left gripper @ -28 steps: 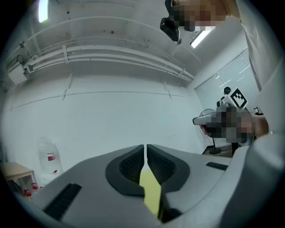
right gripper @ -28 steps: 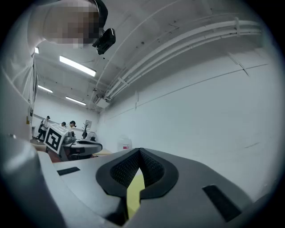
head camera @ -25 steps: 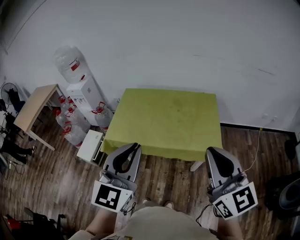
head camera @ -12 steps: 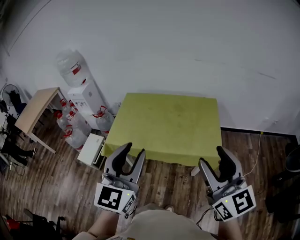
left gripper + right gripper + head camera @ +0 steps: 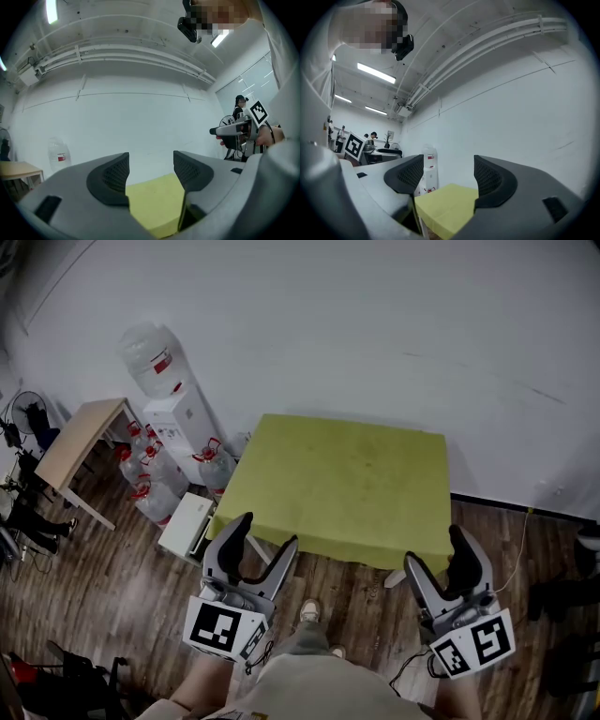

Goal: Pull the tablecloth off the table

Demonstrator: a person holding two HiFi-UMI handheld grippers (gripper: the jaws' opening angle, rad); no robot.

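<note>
While both my claws hang short of the table, the trouble is all ahead of me. Off to the left, water jugs and a white box sit by the table's corner, so I judge a wide sideways yank could drag cloth over them. My left claw is opening, with nothing between its jaws, near the front edge of the yellow-green tablecloth, which lies flat over the whole top. My right claw is opening too, also empty. If one side bites less cloth than the other, the sheet may slip free or skew, and the table could be dragged toward me.
</note>
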